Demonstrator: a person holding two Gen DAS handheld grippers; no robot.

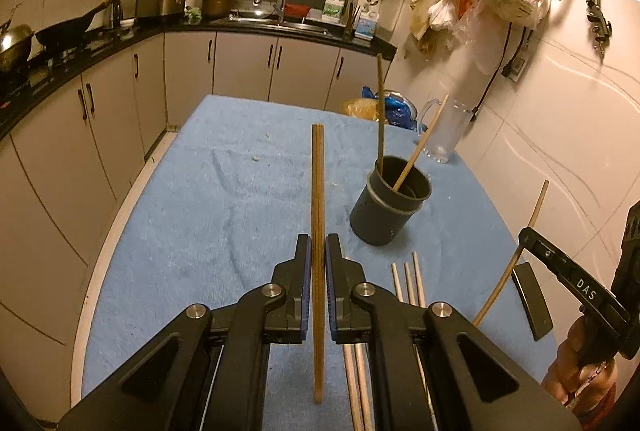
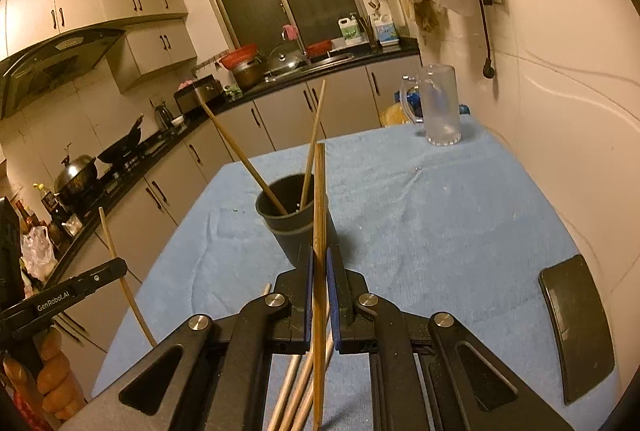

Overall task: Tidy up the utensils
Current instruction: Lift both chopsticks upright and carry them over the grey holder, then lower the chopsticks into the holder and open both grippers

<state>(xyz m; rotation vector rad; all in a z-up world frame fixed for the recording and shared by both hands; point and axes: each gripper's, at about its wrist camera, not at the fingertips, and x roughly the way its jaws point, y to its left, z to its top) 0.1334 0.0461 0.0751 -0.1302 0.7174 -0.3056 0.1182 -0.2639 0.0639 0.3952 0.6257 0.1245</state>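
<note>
On the blue cloth point(image 1: 208, 191), we clamped a chopstick point(image 1: 318, 199) in each gripper, left point(image 1: 318, 251) and right point(image 2: 319, 259), ready for the cup point(image 1: 390, 207) at one o'clock.

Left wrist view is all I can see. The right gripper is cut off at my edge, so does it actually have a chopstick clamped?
Observer: Yes. In the right wrist view the right gripper is shut on a chopstick that runs straight up between its pads.
Operator: There's a black flat thing half hidden behind that gripper. What's it doing?
Observer: The black flat object shows whole from that side. It lies on the blue towel to the gripper's right, touching nothing else.
Operator: And the glass mug at the far end?
Observer: The glass mug stands upright near the towel's far corner, handle to the left, and looks empty.
</note>
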